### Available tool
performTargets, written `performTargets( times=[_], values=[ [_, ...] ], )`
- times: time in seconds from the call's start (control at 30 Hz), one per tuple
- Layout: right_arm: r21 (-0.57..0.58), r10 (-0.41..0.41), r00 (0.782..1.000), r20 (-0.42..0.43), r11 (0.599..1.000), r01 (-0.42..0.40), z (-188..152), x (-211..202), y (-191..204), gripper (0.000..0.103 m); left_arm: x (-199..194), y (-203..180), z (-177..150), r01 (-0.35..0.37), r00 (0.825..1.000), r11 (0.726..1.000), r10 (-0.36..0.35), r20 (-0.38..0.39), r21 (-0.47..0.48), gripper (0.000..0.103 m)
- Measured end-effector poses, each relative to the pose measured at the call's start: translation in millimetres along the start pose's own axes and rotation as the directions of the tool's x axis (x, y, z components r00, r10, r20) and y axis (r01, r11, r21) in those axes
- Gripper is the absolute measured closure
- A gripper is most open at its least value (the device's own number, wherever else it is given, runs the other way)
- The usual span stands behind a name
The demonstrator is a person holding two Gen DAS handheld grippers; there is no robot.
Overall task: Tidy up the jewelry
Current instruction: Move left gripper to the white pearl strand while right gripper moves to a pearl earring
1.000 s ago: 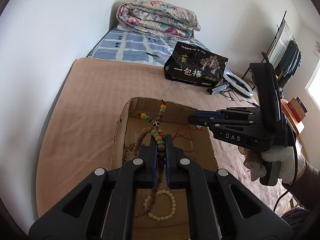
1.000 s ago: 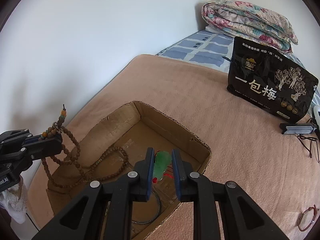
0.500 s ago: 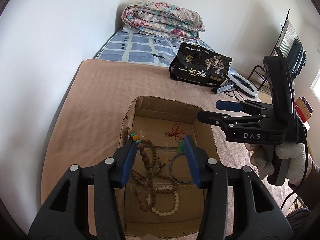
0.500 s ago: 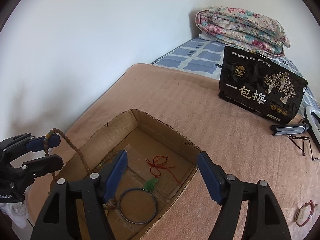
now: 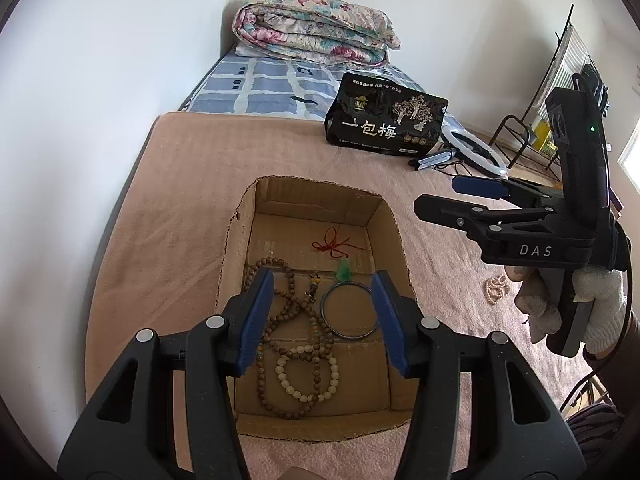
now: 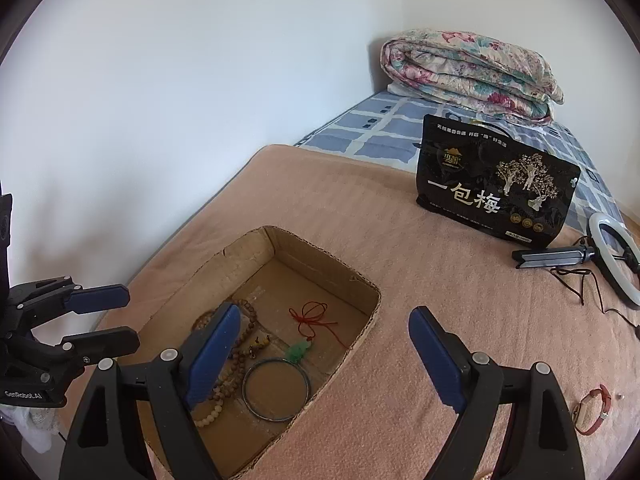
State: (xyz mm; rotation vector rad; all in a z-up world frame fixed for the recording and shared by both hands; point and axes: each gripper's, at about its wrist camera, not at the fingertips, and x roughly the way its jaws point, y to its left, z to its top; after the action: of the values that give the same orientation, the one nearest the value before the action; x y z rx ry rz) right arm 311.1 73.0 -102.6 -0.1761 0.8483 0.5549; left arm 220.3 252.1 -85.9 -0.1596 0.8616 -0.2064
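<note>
The left tongs (image 5: 322, 318) are spread wide and hold nothing; they hang above the near half of the cardboard box (image 5: 236, 264). In the right wrist view the left tongs (image 6: 108, 320) sit at the far left, beyond the box's left wall, with the white wall of the room close behind them.

The cardboard box is open-topped and rests on the tan blanket (image 5: 180, 184) of the bed. Its rim is rough-cut. The left rim runs near the blanket's wall-side edge, leaving only a narrow strip of blanket there.

Box contents, left to right:
- brown bead necklace (image 5: 288, 304), loosely coiled along the left half of the floor;
- cream bead bracelet (image 5: 306, 380), near the front wall, overlapped by the necklace;
- blue bangle (image 5: 350, 312), flat, just right of the necklace;
- green pendant (image 5: 344, 270), touching the bangle's far rim, with its red cord (image 5: 332, 242) trailing toward the back wall.

The right tongs (image 6: 324, 354) are also spread wide and empty, held over the box's right rim. In the left wrist view the right tongs (image 5: 460, 198) stand to the right of the box, gripped by a gloved hand (image 5: 592, 300).

Right of the box, open blanket extends toward a pearl bracelet (image 5: 496, 286) and a red watch (image 6: 592, 408). Farther back stand a black bag (image 6: 492, 188), a ring light (image 6: 616, 256) and a folded quilt (image 6: 468, 68).
</note>
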Motion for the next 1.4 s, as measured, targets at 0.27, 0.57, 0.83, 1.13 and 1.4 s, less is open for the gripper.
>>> performTargets(
  times=[0.27, 0.57, 0.83, 1.13, 1.4],
  values=[
    [0.014, -0.021, 1.000, 0.018, 1.000, 0.021, -12, -30, -10, 0.014, -23, -24, -4, -0.022, 0.999, 0.999, 0.021, 0.041, 0.030, 0.051],
    [0.048, -0.105, 0.993, 0.061, 0.994, 0.102, -40, -79, -42, 0.004, -37, -64, -12, -0.014, 0.996, 0.998, 0.008, 0.091, 0.066, 0.051],
    [0.108, -0.202, 0.976, 0.083, 0.975, 0.193, -71, -131, -93, 0.000, -32, -117, -25, 0.032, 0.995, 0.989, -0.045, 0.086, 0.146, 0.049],
    [0.182, -0.291, 0.954, 0.072, 0.944, 0.274, -121, -182, -153, 0.000, -6, -172, -34, 0.110, 0.992, 0.974, -0.120, 0.041, 0.196, 0.044],
    [0.220, -0.374, 0.926, 0.044, 0.908, 0.356, -165, -214, -198, 0.000, 29, -210, -40, 0.174, 0.984, 0.962, -0.175, -0.012, 0.213, 0.044]
  ],
)
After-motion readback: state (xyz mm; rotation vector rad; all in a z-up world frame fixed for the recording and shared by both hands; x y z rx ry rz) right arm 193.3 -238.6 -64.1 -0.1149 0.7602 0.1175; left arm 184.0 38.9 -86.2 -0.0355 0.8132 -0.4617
